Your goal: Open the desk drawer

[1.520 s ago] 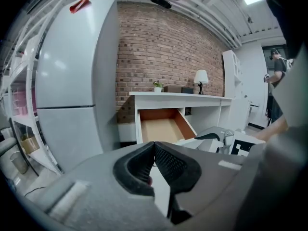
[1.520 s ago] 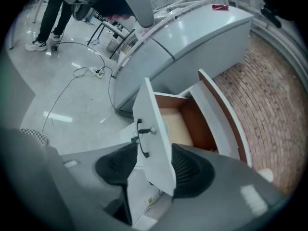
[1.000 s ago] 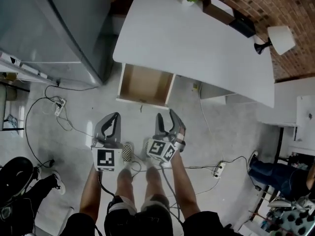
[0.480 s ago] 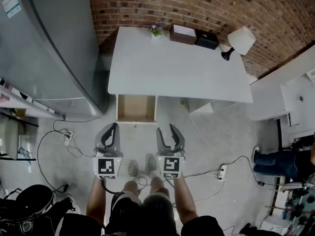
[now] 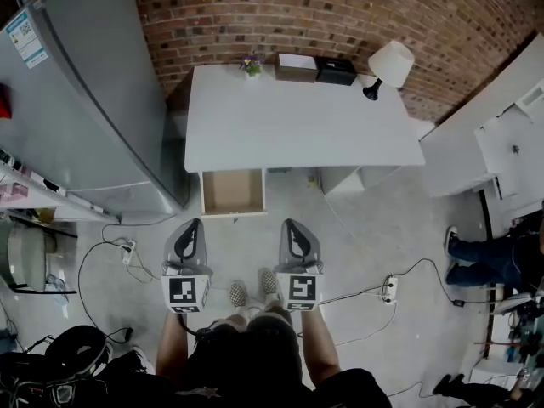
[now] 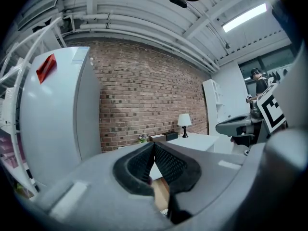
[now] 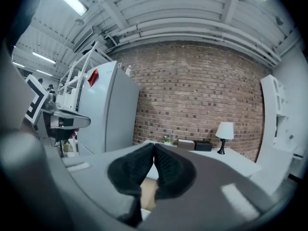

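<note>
The white desk [image 5: 297,126] stands against the brick wall, and its wooden drawer [image 5: 232,192] is pulled out at the desk's left end, with nothing in it. My left gripper [image 5: 189,230] and right gripper [image 5: 293,228] are held side by side in the air, well short of the drawer and touching nothing. Both are shut with nothing between the pads. In the left gripper view the left gripper [image 6: 154,144] has its tips together, with the drawer's wood [image 6: 161,192] showing below. The right gripper [image 7: 153,145] looks the same in its own view.
A grey fridge [image 5: 76,100] stands left of the desk. On the desk's back edge are a small plant [image 5: 251,64], two boxes [image 5: 297,66] and a lamp [image 5: 387,65]. Cables and a power strip [image 5: 390,289] lie on the floor. A person's legs [image 5: 476,257] are at right.
Both grippers have risen and the view has pulled back from the desk. The right gripper's jaws, open before, have closed. The drawer stays pulled out.
</note>
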`<state>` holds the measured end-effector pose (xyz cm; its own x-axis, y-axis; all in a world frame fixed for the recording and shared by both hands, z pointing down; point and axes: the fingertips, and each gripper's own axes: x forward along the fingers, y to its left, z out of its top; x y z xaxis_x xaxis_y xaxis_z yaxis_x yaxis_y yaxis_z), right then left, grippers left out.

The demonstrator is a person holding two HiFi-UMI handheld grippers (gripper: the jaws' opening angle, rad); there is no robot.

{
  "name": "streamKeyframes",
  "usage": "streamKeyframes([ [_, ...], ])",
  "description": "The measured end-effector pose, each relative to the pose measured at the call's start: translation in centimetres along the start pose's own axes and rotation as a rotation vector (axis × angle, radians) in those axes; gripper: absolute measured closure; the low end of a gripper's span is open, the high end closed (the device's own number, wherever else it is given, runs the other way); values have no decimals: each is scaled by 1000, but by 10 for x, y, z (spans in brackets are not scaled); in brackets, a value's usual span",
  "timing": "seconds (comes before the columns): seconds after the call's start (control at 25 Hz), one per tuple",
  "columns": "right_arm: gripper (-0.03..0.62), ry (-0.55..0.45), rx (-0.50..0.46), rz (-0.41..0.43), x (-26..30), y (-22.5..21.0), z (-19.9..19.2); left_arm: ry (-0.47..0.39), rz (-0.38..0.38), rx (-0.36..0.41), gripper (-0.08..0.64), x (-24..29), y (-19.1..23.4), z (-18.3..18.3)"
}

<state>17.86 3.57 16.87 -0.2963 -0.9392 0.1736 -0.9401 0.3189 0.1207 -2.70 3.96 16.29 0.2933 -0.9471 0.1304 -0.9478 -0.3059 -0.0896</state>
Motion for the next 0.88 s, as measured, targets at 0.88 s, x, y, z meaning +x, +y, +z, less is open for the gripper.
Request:
streamKeyframes([
  [0.88,586,-39,-20,1,-6,-5,24,-41,5,13,549,-3,3,27],
])
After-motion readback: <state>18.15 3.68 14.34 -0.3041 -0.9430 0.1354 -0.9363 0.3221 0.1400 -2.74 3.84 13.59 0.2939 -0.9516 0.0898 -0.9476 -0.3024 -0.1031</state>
